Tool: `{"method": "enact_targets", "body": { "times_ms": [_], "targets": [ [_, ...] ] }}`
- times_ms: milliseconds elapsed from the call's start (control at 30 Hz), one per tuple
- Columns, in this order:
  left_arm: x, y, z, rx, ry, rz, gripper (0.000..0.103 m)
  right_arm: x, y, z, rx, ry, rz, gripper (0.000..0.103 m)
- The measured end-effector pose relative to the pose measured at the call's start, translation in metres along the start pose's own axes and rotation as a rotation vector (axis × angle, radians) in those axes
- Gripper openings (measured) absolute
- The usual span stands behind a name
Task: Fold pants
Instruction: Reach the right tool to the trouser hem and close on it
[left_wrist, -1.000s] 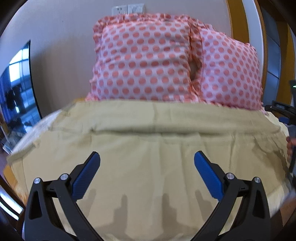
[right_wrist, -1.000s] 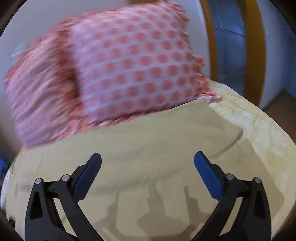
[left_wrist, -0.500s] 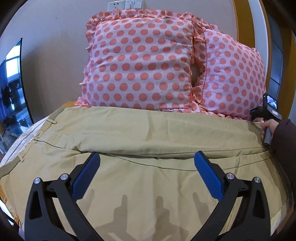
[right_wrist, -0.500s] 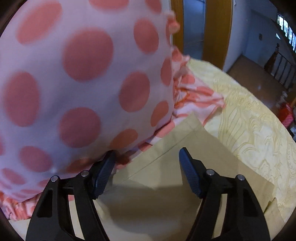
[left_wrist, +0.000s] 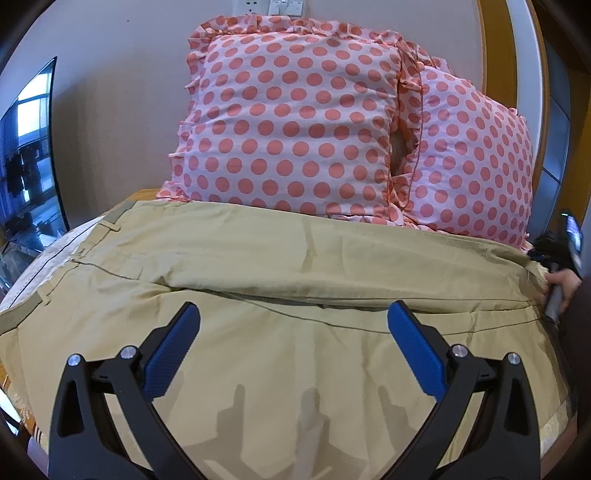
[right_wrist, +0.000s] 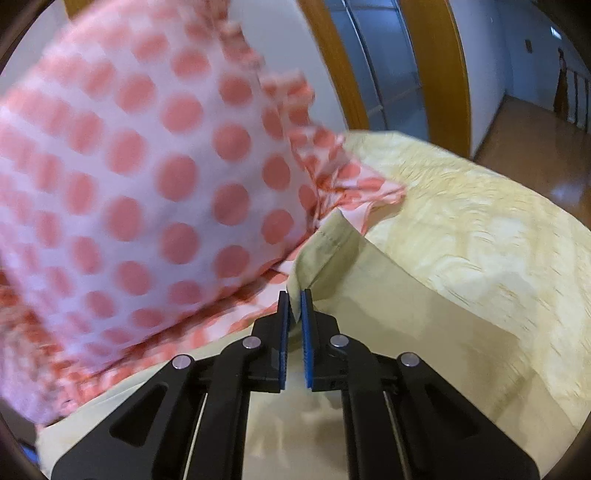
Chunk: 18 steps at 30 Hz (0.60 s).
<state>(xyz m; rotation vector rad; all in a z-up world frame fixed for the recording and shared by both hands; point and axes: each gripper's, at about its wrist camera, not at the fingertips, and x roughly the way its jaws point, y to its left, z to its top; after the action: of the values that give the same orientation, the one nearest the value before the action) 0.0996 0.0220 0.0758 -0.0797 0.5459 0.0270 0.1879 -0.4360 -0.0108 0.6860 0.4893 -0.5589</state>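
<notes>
Tan pants (left_wrist: 295, 258) lie spread across the bed, waistband at the left and leg ends at the right. My left gripper (left_wrist: 293, 310) hovers open just above the near leg, with nothing between its blue pads. In the right wrist view my right gripper (right_wrist: 294, 297) is closing its jaws, and the pads pinch the hem corner of the pants (right_wrist: 369, 314) beside the pillow. In the left wrist view a person's hand (left_wrist: 563, 282) shows on that gripper's handle at the far right edge of the pants.
Two pink polka-dot pillows (left_wrist: 295, 122) stand against the wall right behind the pants, and one pillow (right_wrist: 129, 166) crowds the right gripper's left side. A yellow bedspread (right_wrist: 480, 221) lies under the pants. A dark screen (left_wrist: 29, 166) stands left; a wooden door frame (right_wrist: 436, 74) stands right.
My right gripper swung down to the pant hem by the pillow and went from wide open to shut on it. The left gripper drifted slightly and stayed open.
</notes>
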Motion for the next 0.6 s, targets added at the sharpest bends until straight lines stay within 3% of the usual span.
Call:
{"method": "enact_targets", "body": {
  "times_ms": [167,267,500,600],
  "targets": [
    [-0.015,0.008,-0.001,-0.019,-0.012,0.016,0.101,-0.09,-0.019,-0.031,0.047,-0.068,0.165,0.007],
    [-0.021,0.016,0.002,-0.033,-0.021,0.02,0.101,-0.135,-0.045,-0.076,0.082,-0.038,0.207,0.007],
    [-0.022,0.03,0.019,-0.08,-0.037,0.016,0.101,-0.121,-0.071,-0.094,0.252,0.141,0.254,0.01],
    [-0.025,0.035,0.023,-0.057,-0.062,0.068,0.101,-0.114,-0.072,-0.093,0.276,0.171,0.264,0.036]
  ]
}}
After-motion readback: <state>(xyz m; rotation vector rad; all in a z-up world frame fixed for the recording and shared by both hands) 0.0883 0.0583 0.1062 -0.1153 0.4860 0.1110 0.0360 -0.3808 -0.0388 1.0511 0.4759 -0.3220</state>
